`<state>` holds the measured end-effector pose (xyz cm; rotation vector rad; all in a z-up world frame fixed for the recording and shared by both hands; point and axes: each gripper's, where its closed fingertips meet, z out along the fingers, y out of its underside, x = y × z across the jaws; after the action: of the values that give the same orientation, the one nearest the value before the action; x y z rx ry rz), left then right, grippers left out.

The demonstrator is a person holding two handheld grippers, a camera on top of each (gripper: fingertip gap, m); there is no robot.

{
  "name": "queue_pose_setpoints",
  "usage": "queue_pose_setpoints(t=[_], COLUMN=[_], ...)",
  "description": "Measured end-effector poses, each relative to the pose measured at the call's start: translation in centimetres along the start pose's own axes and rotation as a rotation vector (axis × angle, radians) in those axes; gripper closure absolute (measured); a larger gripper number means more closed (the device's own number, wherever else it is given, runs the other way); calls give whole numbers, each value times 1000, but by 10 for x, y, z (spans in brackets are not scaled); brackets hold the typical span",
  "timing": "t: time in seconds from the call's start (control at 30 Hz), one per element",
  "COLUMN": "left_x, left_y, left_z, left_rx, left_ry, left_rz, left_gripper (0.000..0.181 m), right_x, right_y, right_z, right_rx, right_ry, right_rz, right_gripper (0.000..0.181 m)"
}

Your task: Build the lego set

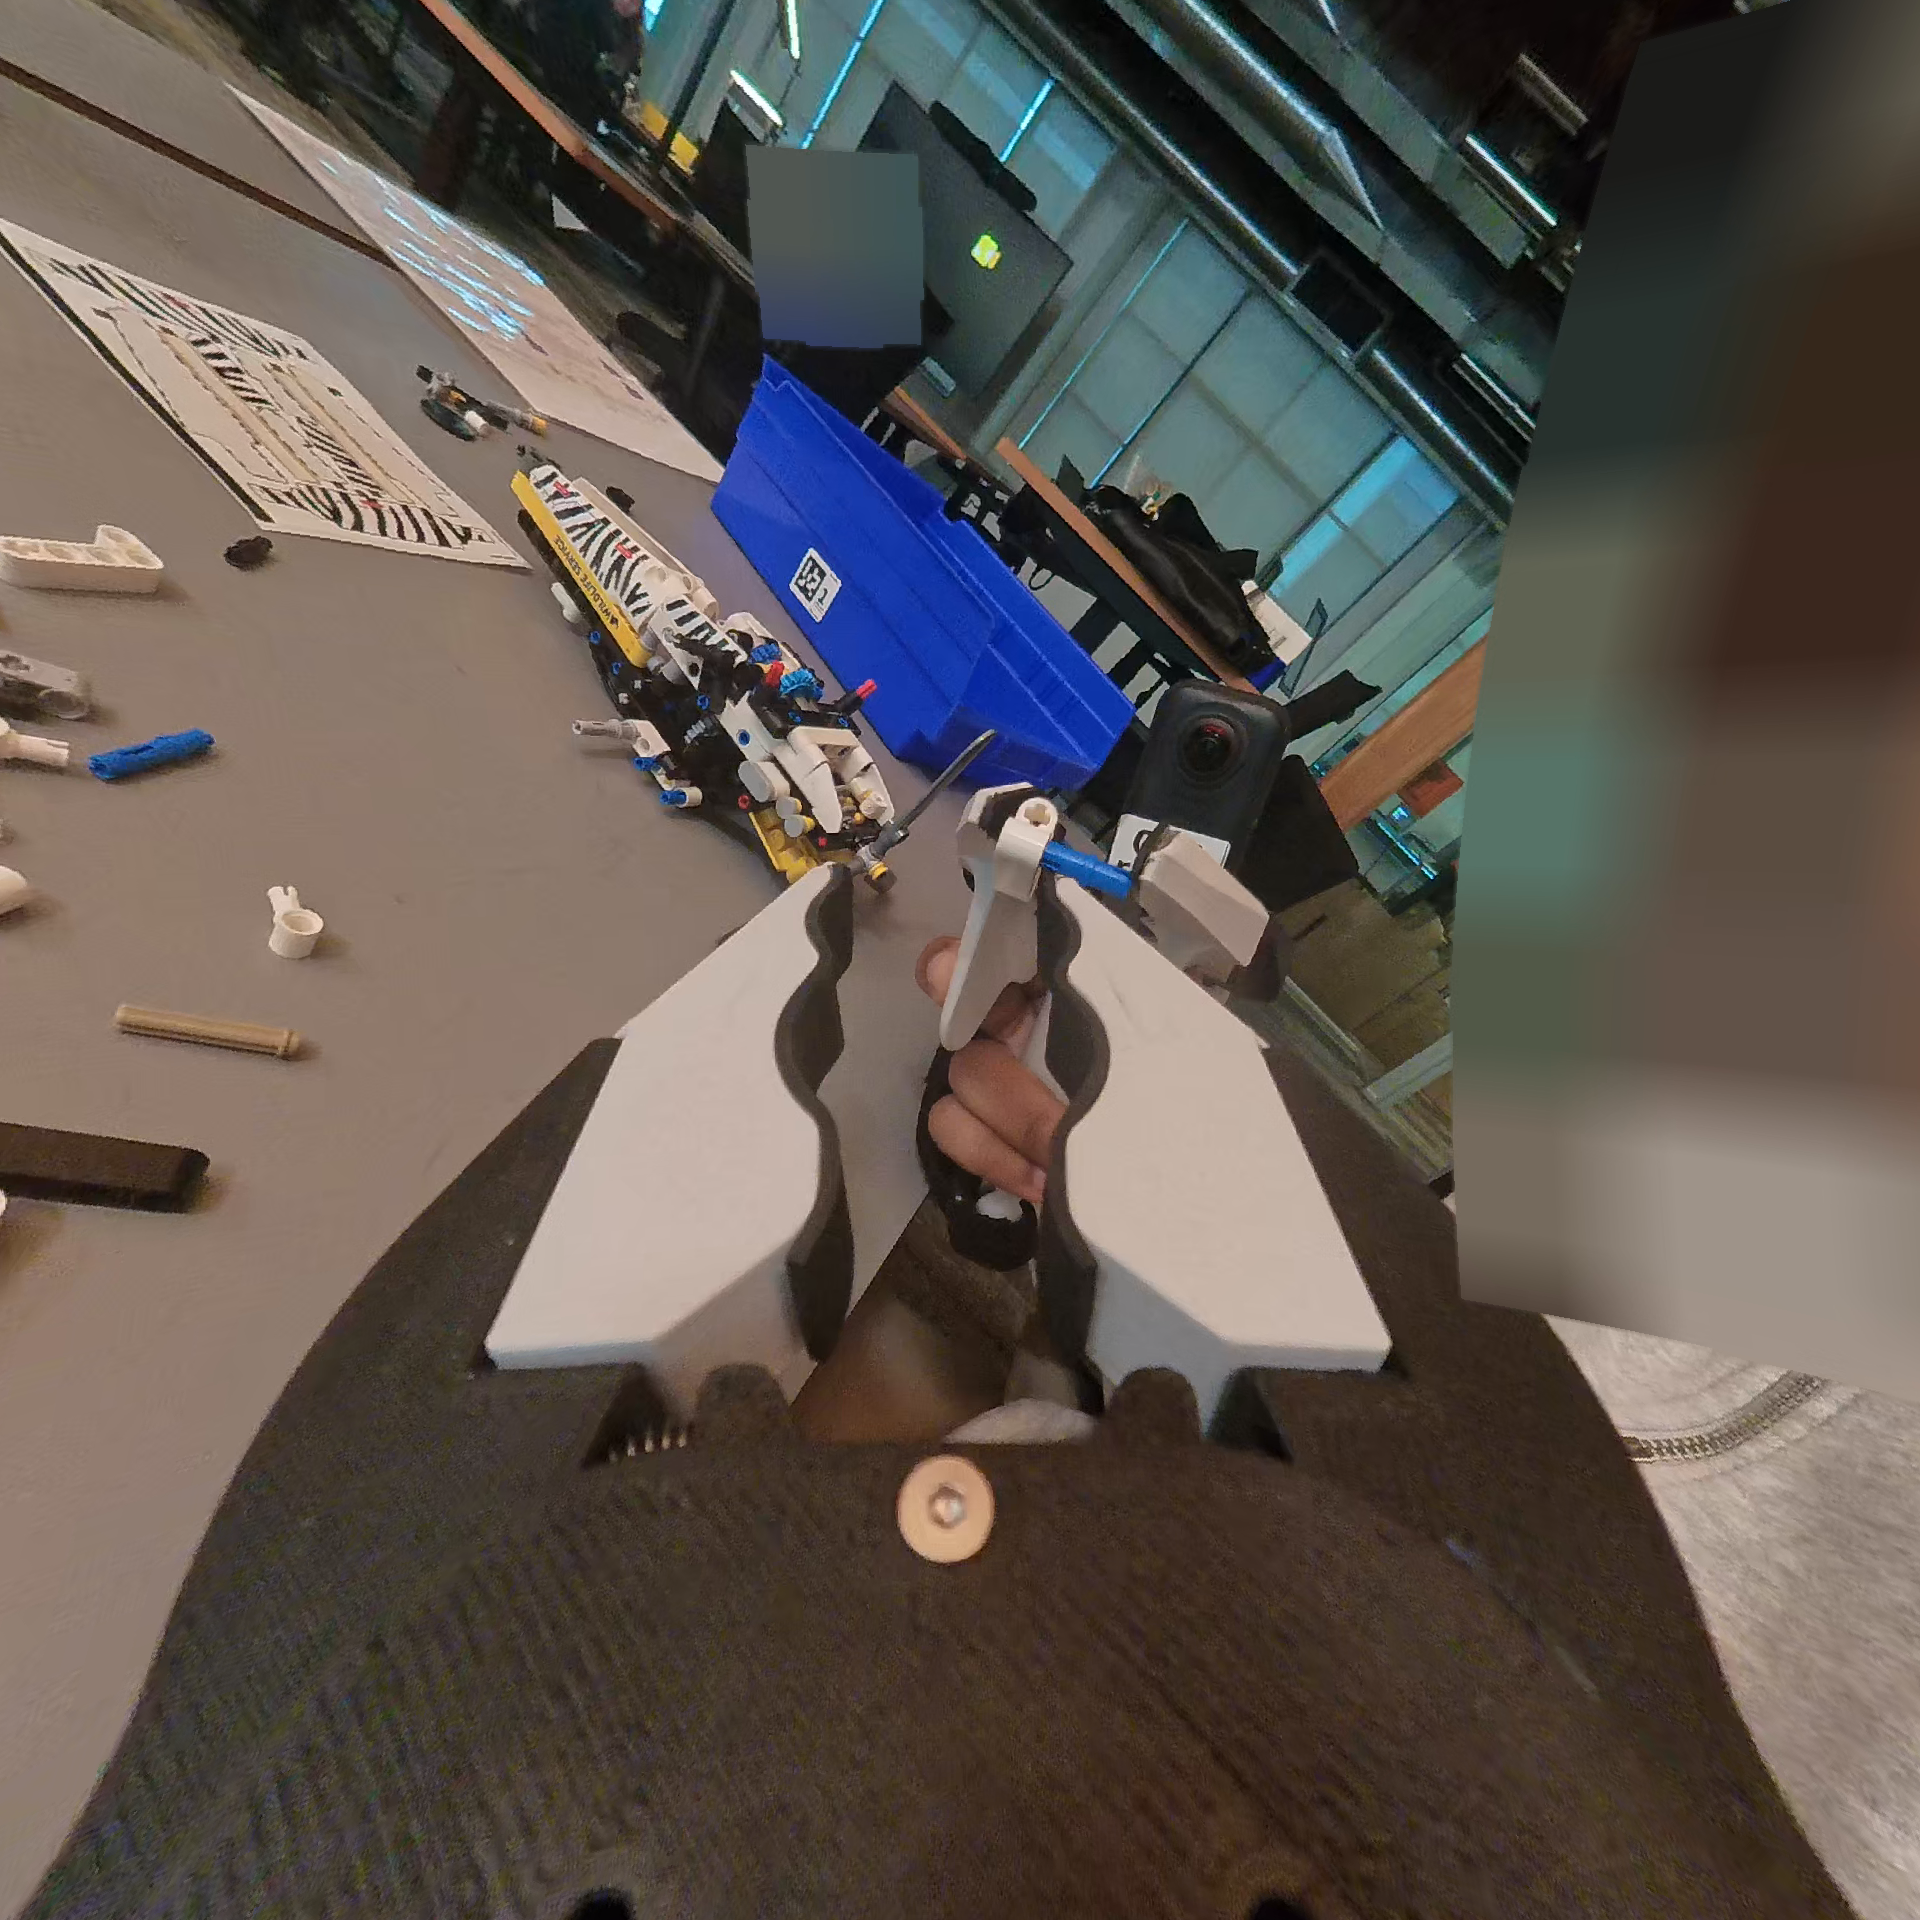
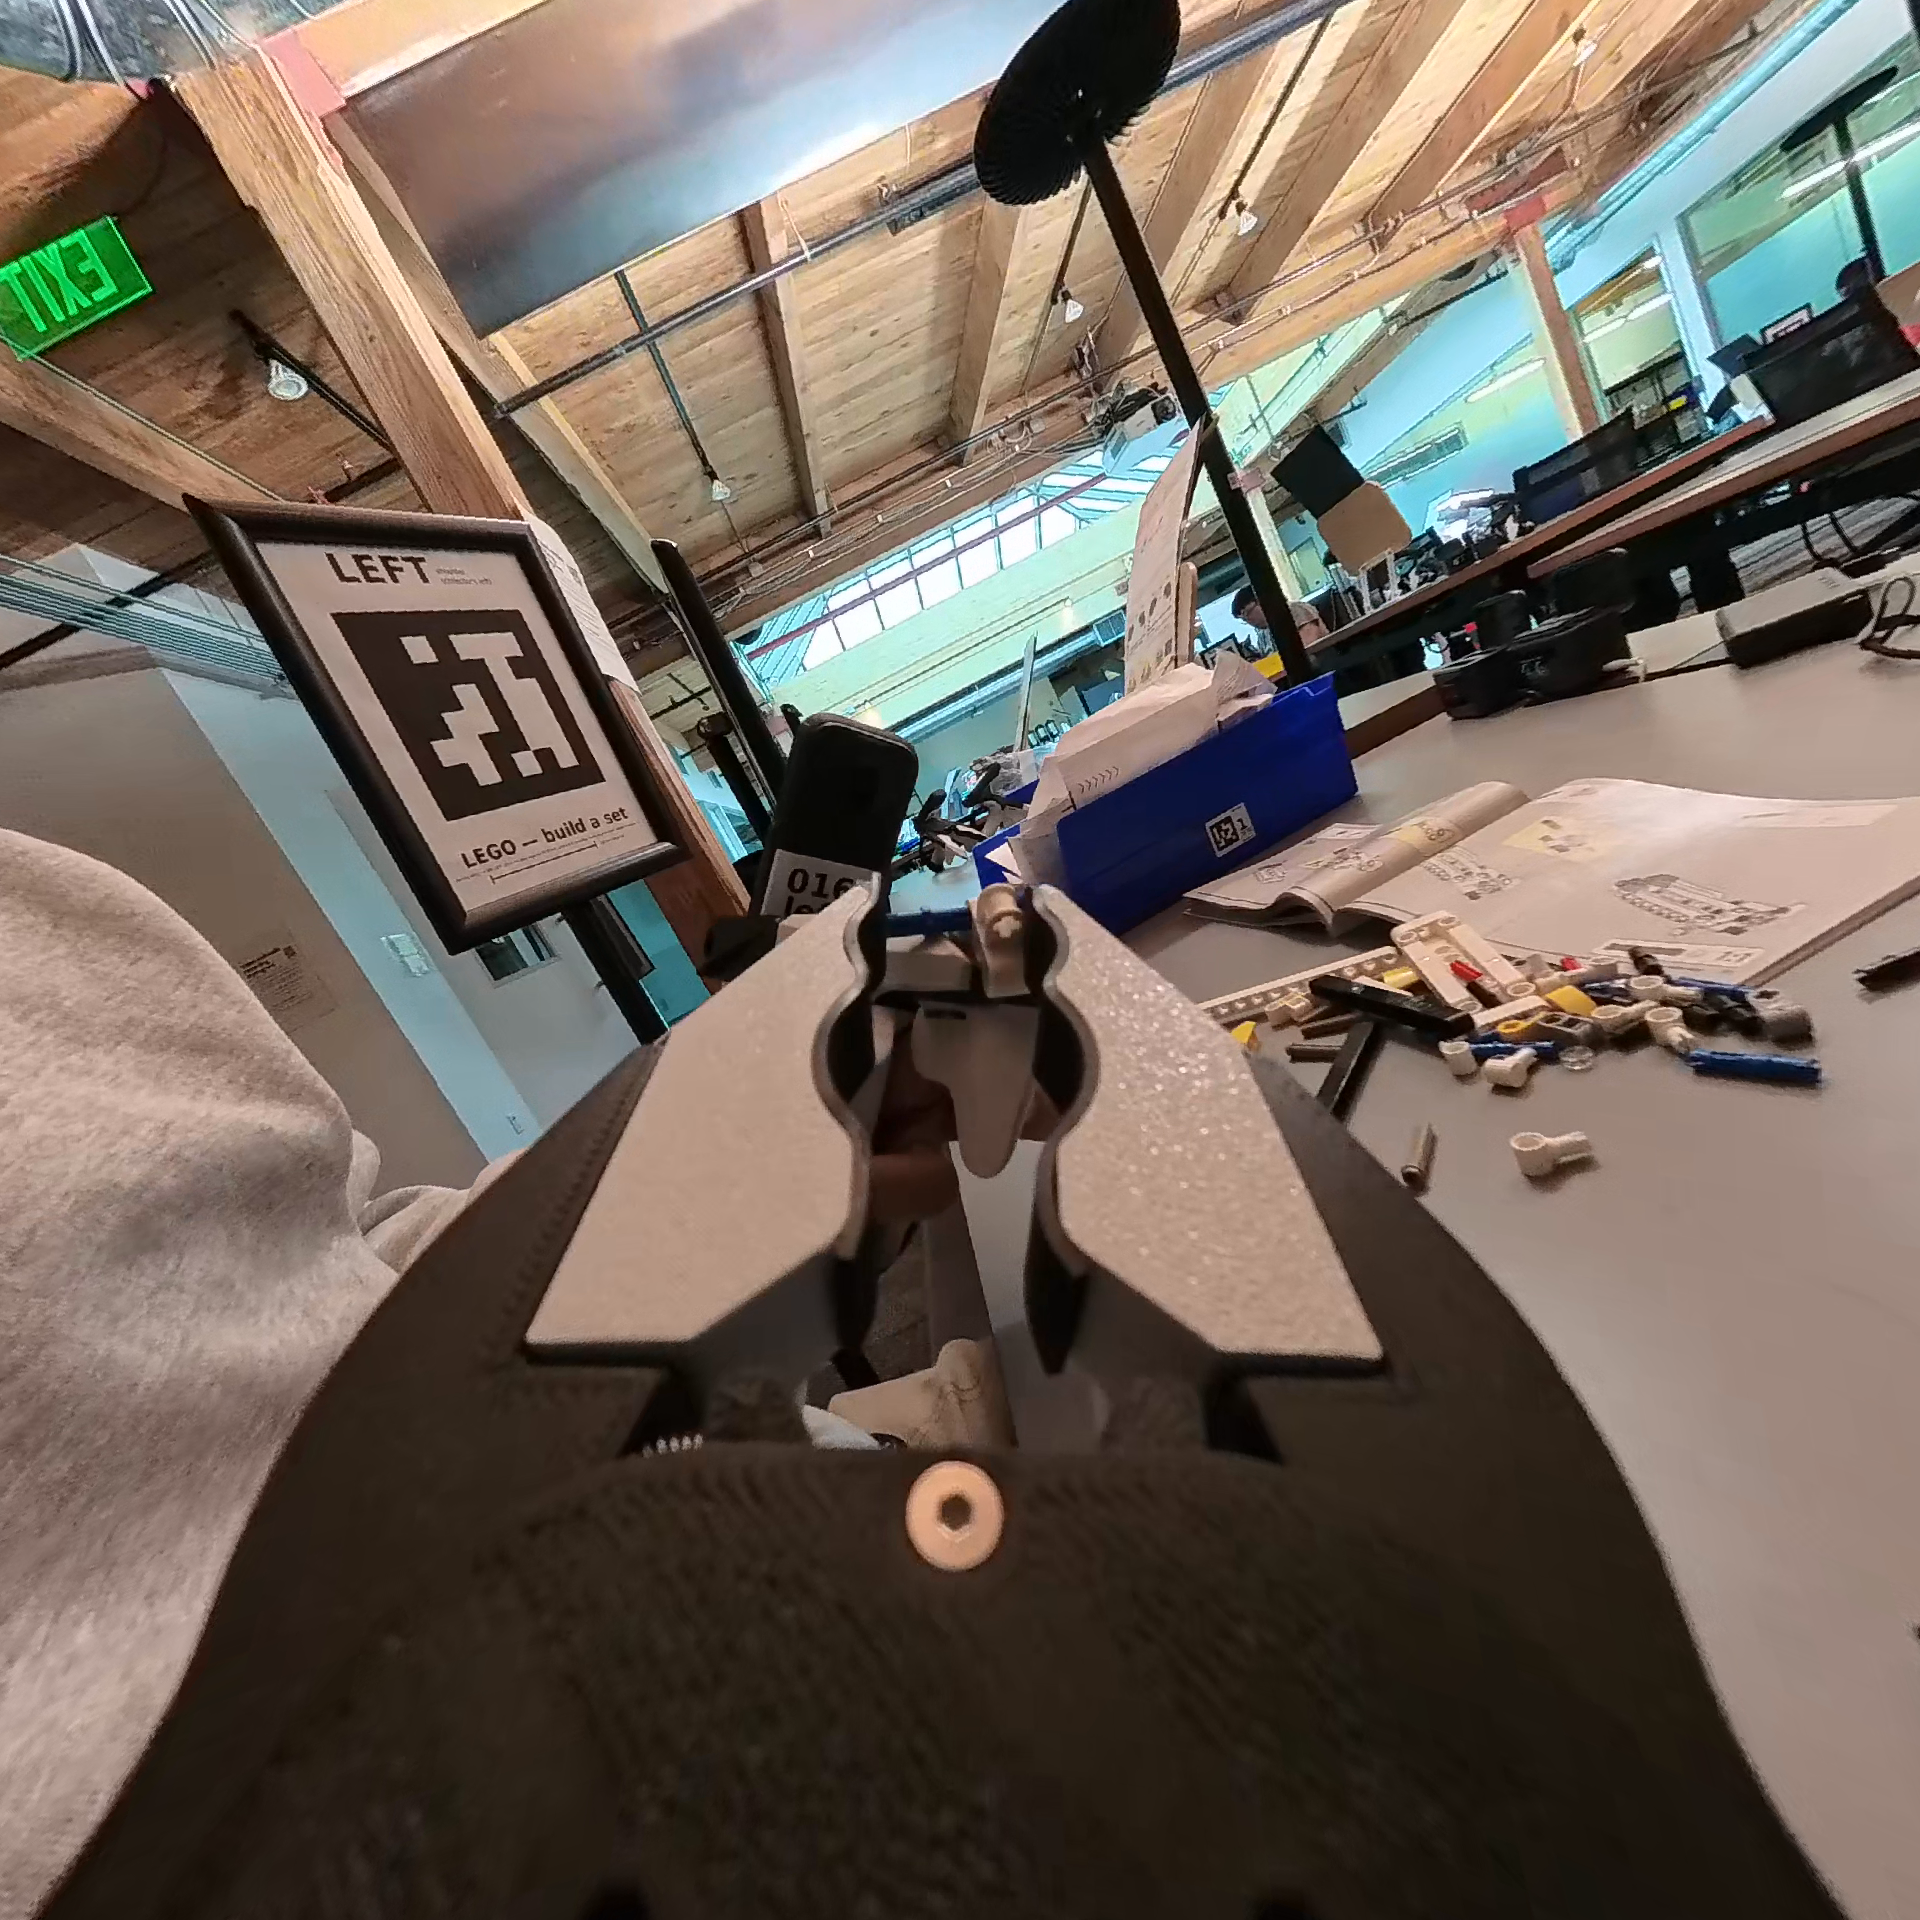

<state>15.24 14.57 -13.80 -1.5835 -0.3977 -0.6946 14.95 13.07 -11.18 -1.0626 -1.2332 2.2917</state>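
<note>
Left wrist view, from left to right: a grey surface [image 1: 416, 935] strewn with loose bricks, then a white sticker sheet with zebra stripes [image 1: 260, 416]. Next, a long, half-built Lego model in white, yellow and black with zebra stripes [image 1: 717, 675], lying flat with one end toward the camera. Just beside it, a blue plastic bin [image 1: 914, 613]. Nearest the camera, the left hand-held gripper [image 1: 951, 904], jaws apart and clamping nothing. Between its fingertips, close against the right-hand finger, a curved white Lego panel piece [image 1: 992, 935] with a short blue plastic pin [image 1: 1086, 868] jutting rightward.

Right wrist view, from left to right: a black-framed marker sign [image 2: 447, 717], then the right hand-held gripper [image 2: 951, 920], apparently clenched on that white piece and pin. Long axis of the piece pointing back toward the camera, pin lying crosswise. Farther right, an open instruction booklet [image 2: 1558, 862] and a pile of small mixed bricks [image 2: 1538, 1008].

Likely next: joining the held piece to the model, ahead and to the left of the left hand-held gripper and well apart from it. Right hand-held gripper nearer the piece, seemingly already gripping it.
</note>
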Motion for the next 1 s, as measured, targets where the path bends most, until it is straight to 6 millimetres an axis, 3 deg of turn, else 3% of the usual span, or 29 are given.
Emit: queue_pose_setpoints(t=[1.0], left_x=[8], left_y=[5], left_z=[2], left_rx=[-9], left_ry=[34], left_rz=[39], left_gripper=[143], right_x=[2], right_y=[1], right_z=[0], right_rx=[3], right_ry=[-4], right_rz=[25], right_gripper=[157])
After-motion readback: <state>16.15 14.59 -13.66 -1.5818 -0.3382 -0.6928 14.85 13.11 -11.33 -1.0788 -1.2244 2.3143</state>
